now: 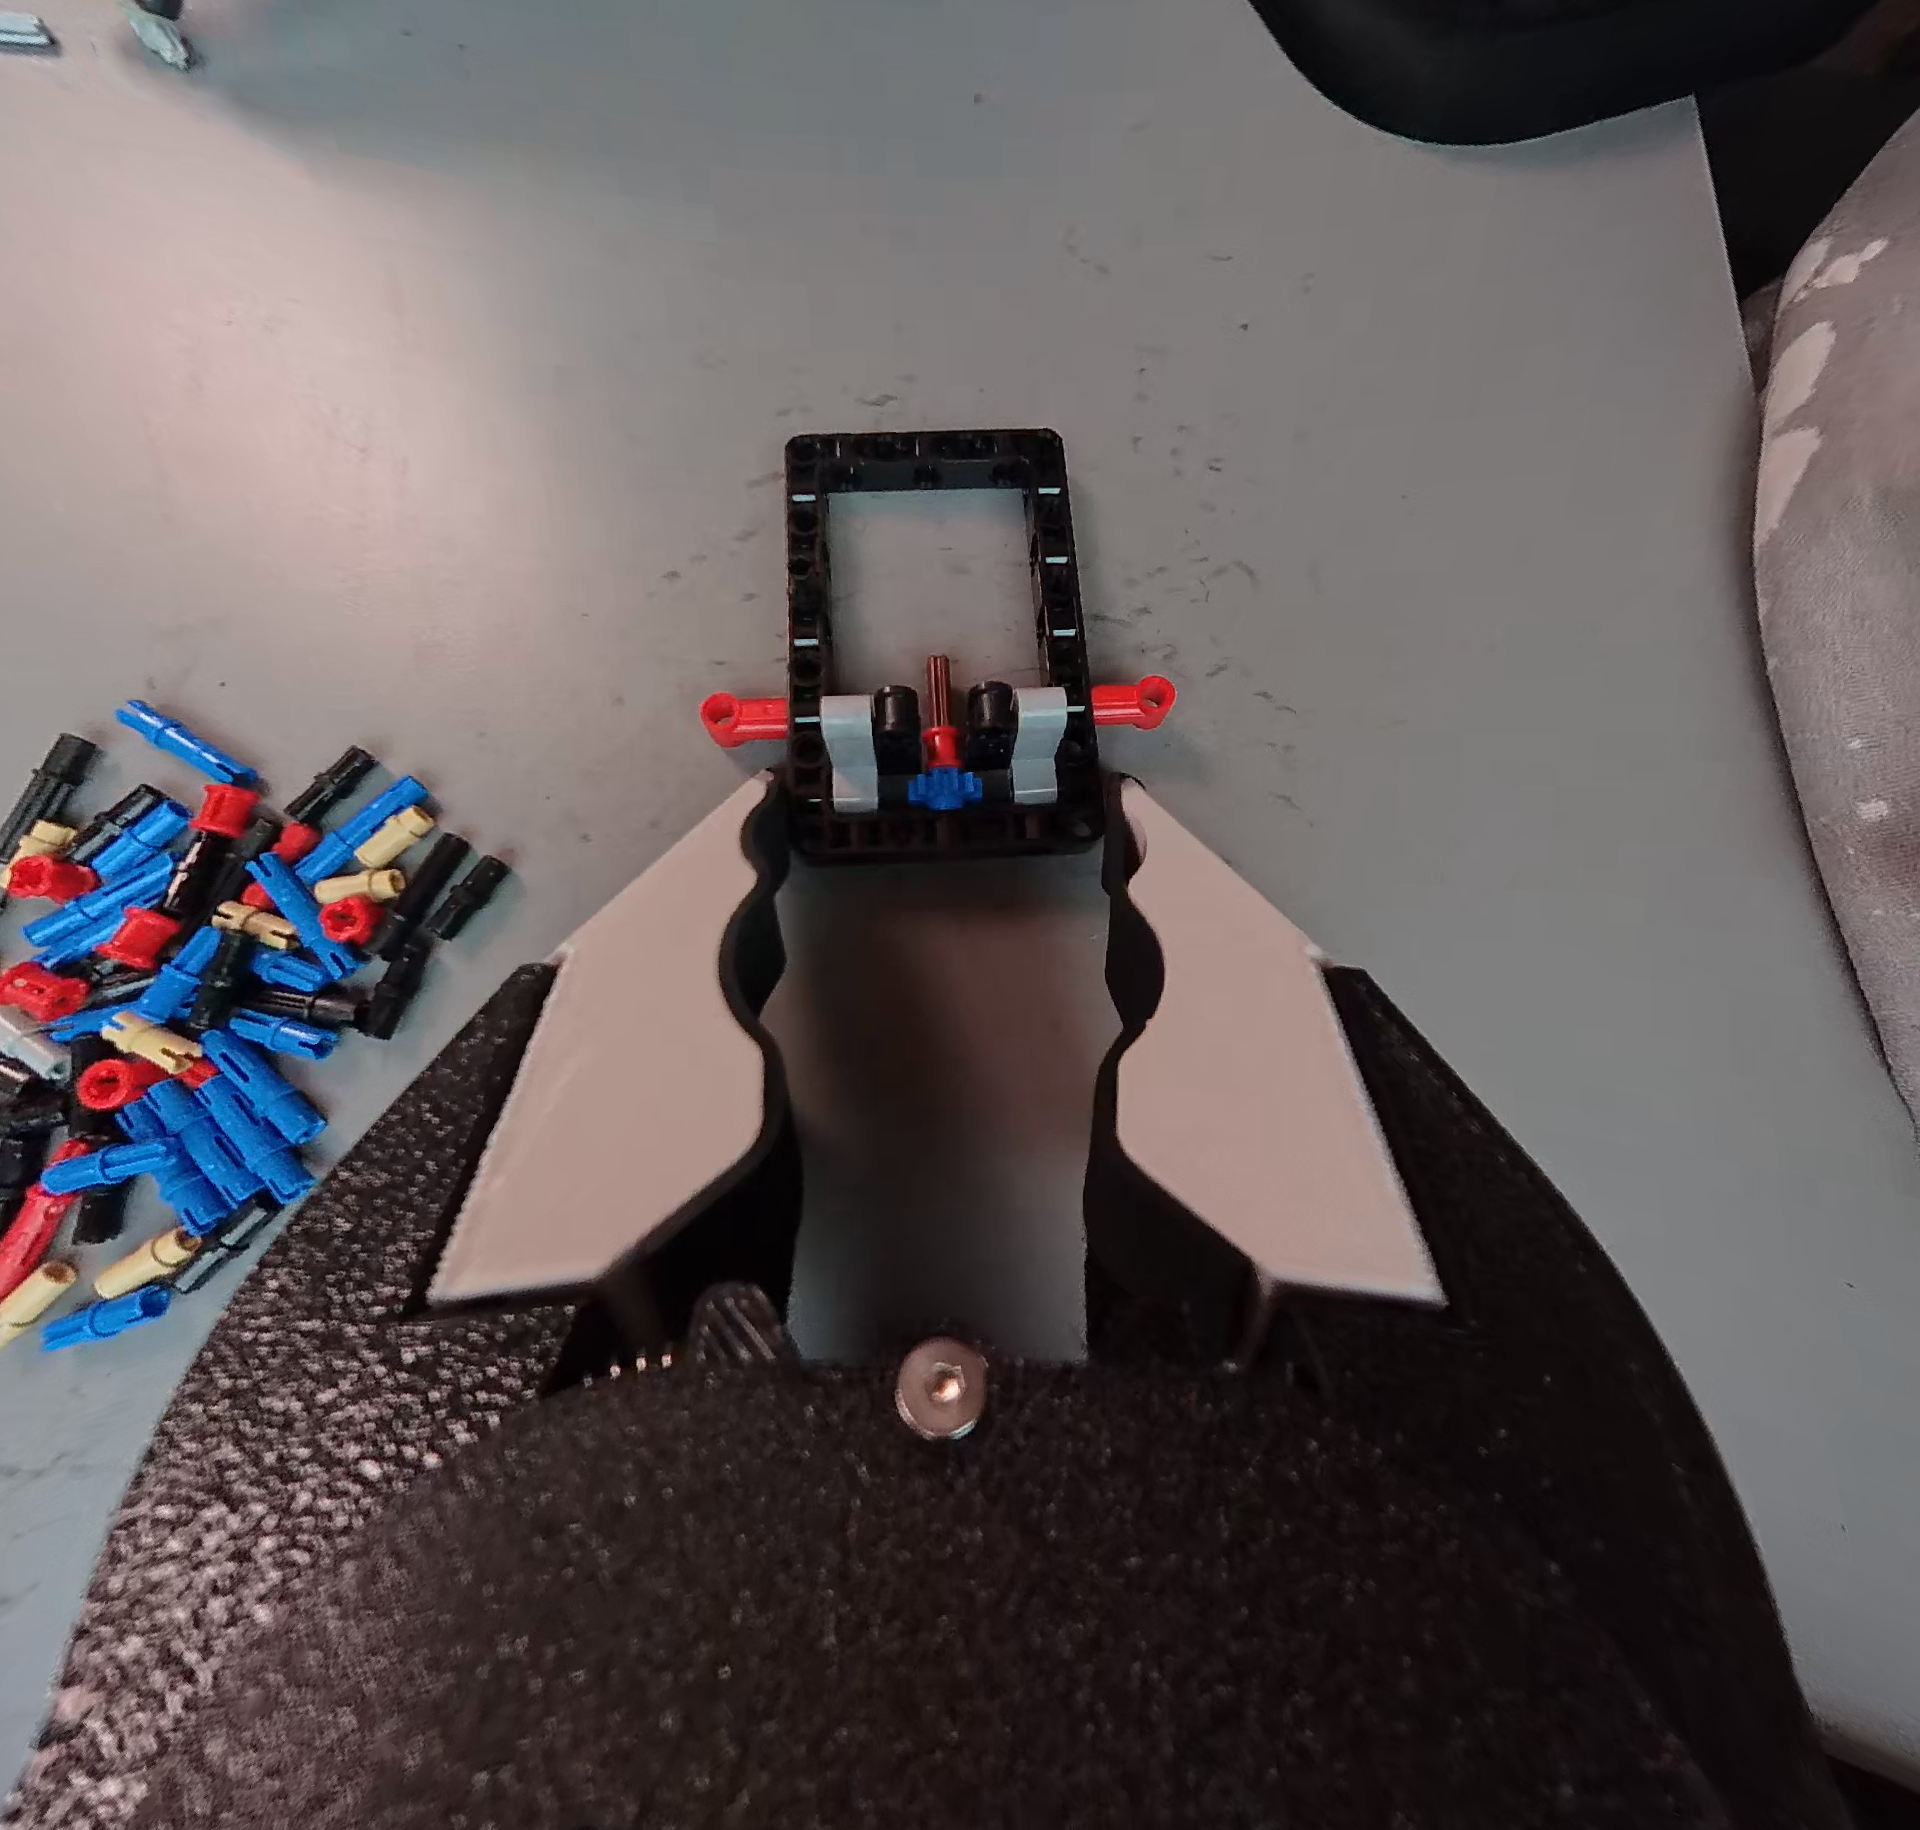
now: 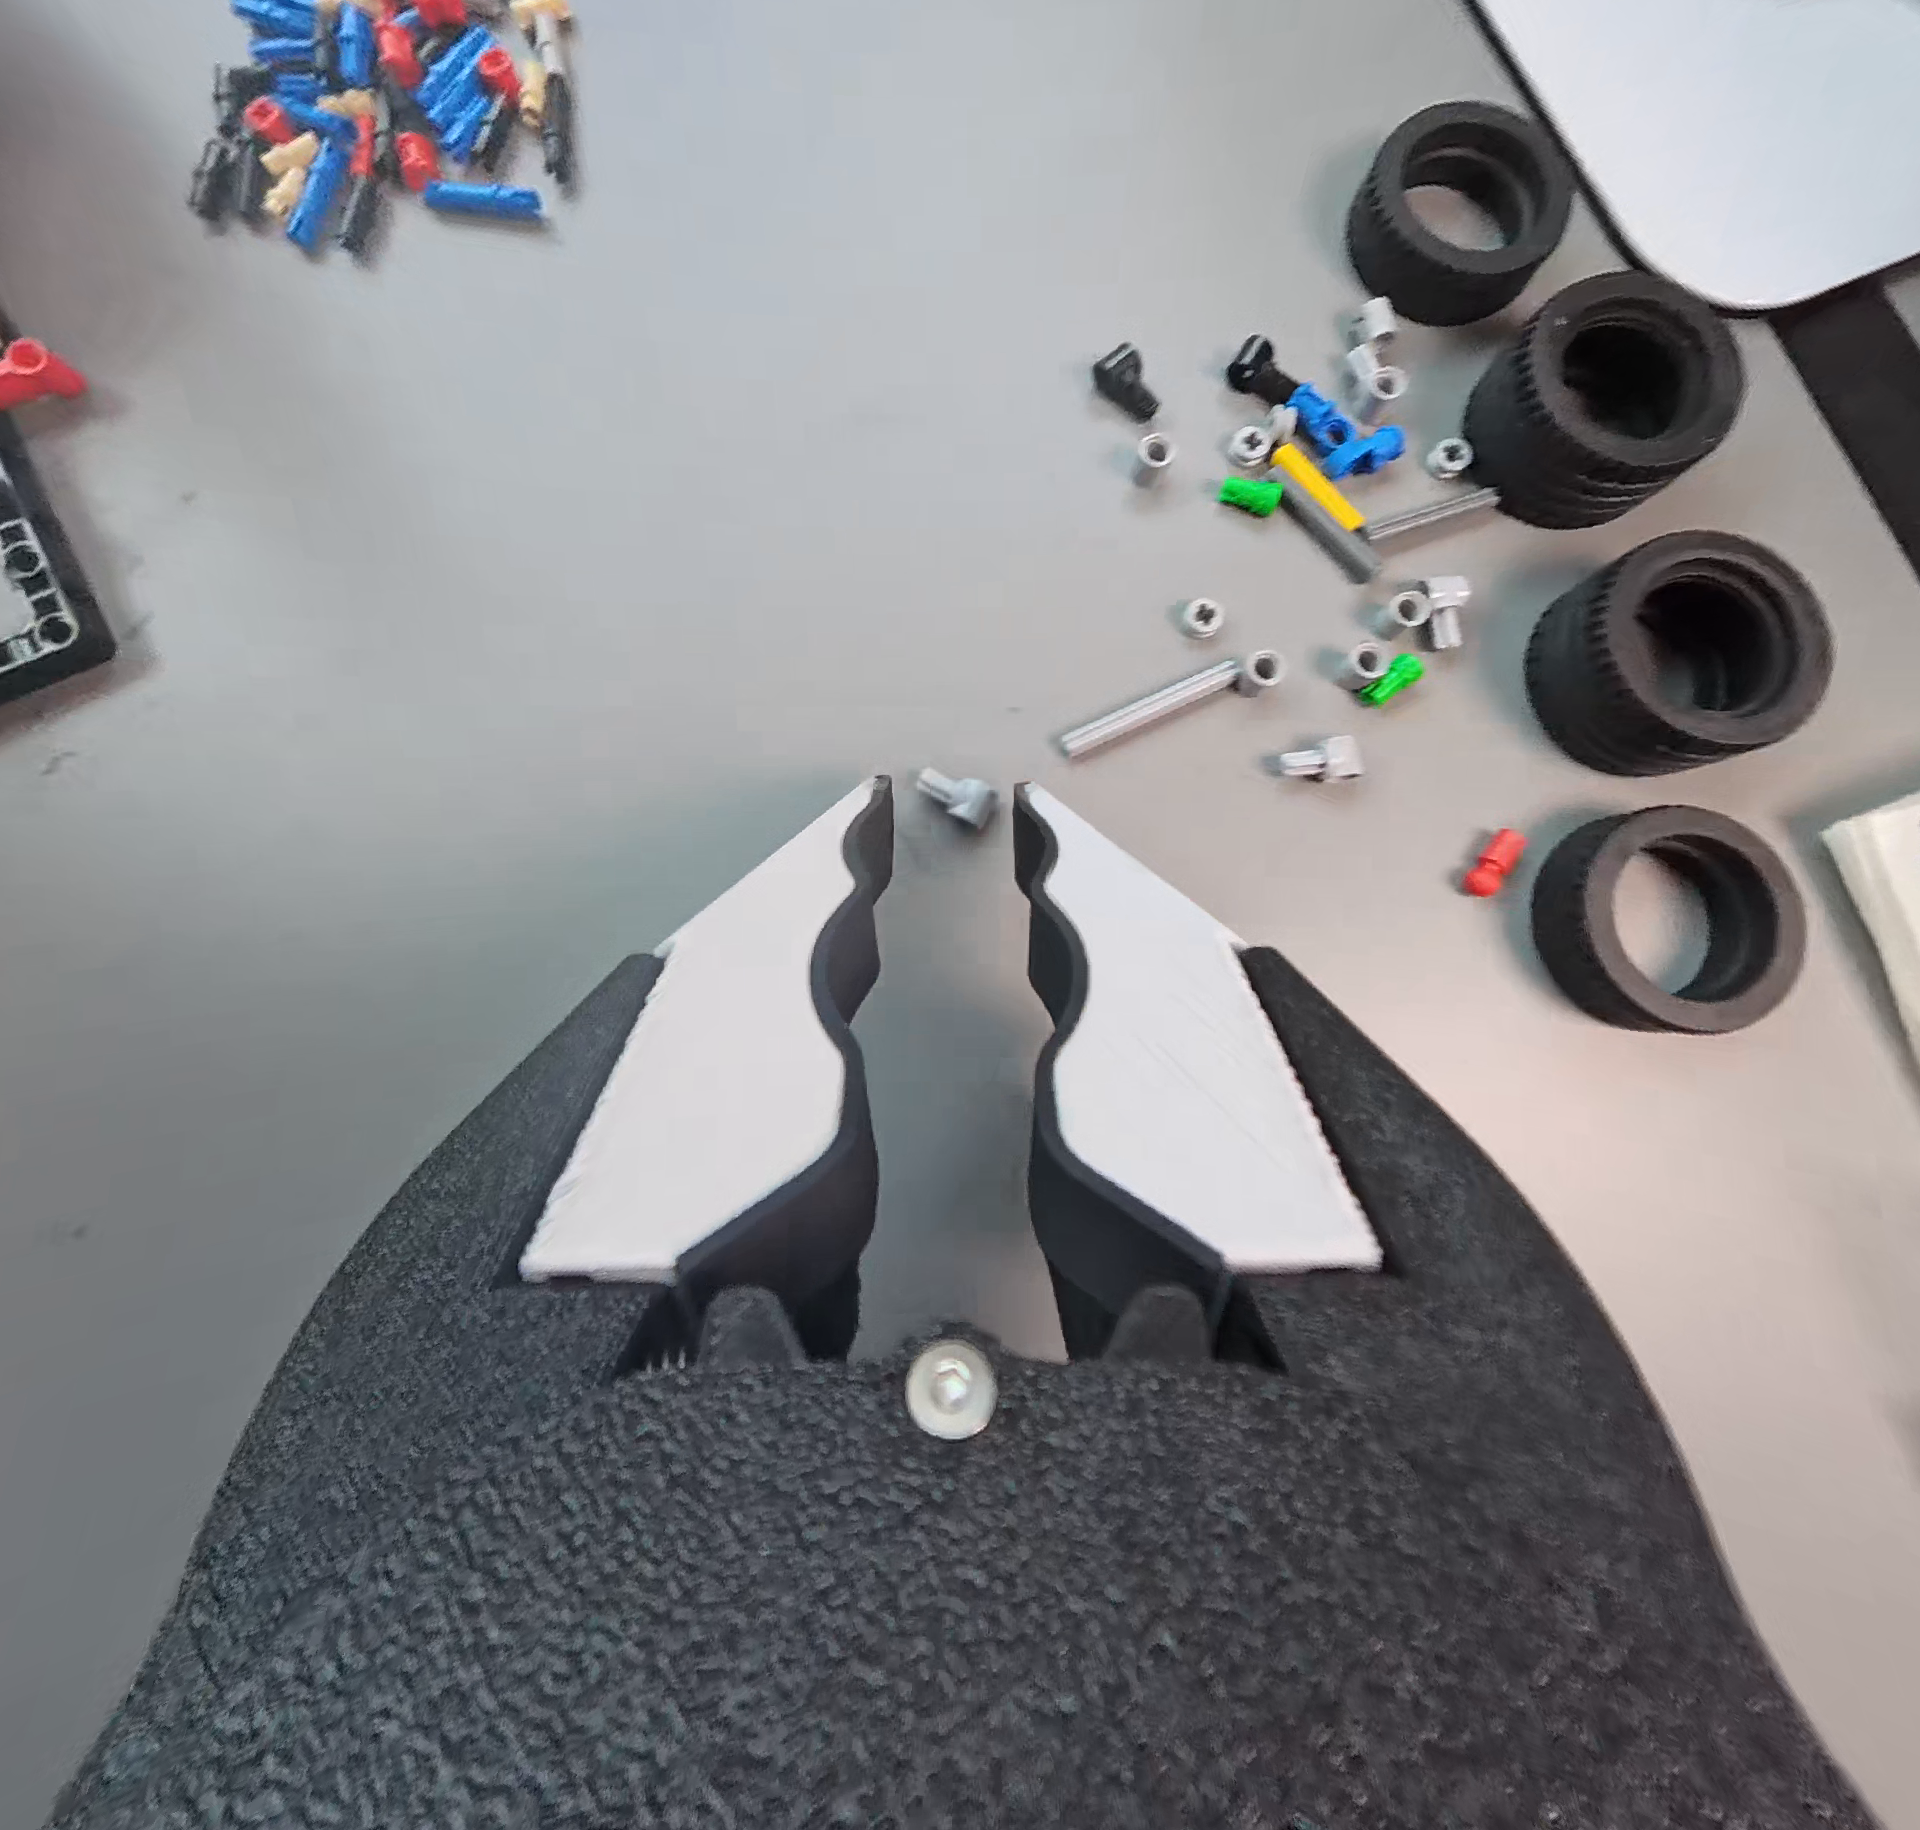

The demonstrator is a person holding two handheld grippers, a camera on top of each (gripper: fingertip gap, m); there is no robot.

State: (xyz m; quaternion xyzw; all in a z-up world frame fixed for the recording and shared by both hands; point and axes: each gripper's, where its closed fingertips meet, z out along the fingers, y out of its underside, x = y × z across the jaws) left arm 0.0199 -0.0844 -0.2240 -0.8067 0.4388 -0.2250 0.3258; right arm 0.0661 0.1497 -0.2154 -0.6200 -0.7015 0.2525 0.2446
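A black rectangular beam frame (image 1: 1058, 575) lies on the grey table (image 1: 468, 430). At its near end it carries grey connectors, black bushes, a small blue gear (image 1: 943, 789) and a red axle, with red pins (image 1: 740, 718) sticking out on both sides. My left gripper (image 1: 945, 793) straddles the frame's near end, with its fingertips against the two side bars. My right gripper (image 2: 953, 793) is partly open just above the table. A small grey connector (image 2: 958, 799) lies between its fingertips, which do not touch it. The frame's corner shows at the left edge of the right wrist view (image 2: 42, 627).
A heap of blue, black, red and tan pins (image 1: 177, 1001) lies left of the frame and shows far left in the right wrist view (image 2: 384, 66). Several black tyres (image 2: 1678, 653), grey axles (image 2: 1148, 708) and small coloured parts (image 2: 1314, 476) lie to the right. A grey fabric (image 1: 1849, 637) lies beyond the table's right edge. The gap from one gripper's tips to the other's is roughly 25 cm.
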